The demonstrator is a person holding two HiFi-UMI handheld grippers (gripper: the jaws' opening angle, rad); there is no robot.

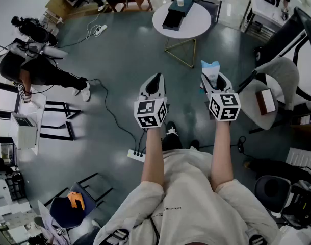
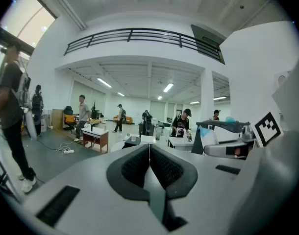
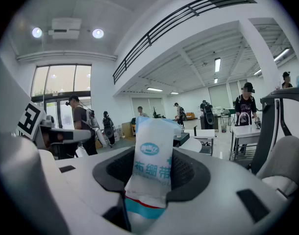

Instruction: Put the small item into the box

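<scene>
My right gripper (image 1: 212, 81) is shut on a small white packet (image 1: 210, 69) with blue print and a blue end. In the right gripper view the packet (image 3: 152, 165) stands upright between the pads and sticks out past the right gripper (image 3: 152, 174). Level with it on the left is my left gripper (image 1: 154, 82), its jaws closed together with nothing between them. In its own view the left gripper (image 2: 149, 151) shows pad against pad. A dark open box (image 1: 173, 15) lies on a round white table (image 1: 199, 22) ahead, well beyond both grippers.
Both grippers hang over grey floor. A grey chair (image 1: 280, 80) with a small box on its seat stands at the right. A power strip (image 1: 136, 155) and cable lie by my feet. A person (image 1: 41, 70) stands far left. Desks line the back.
</scene>
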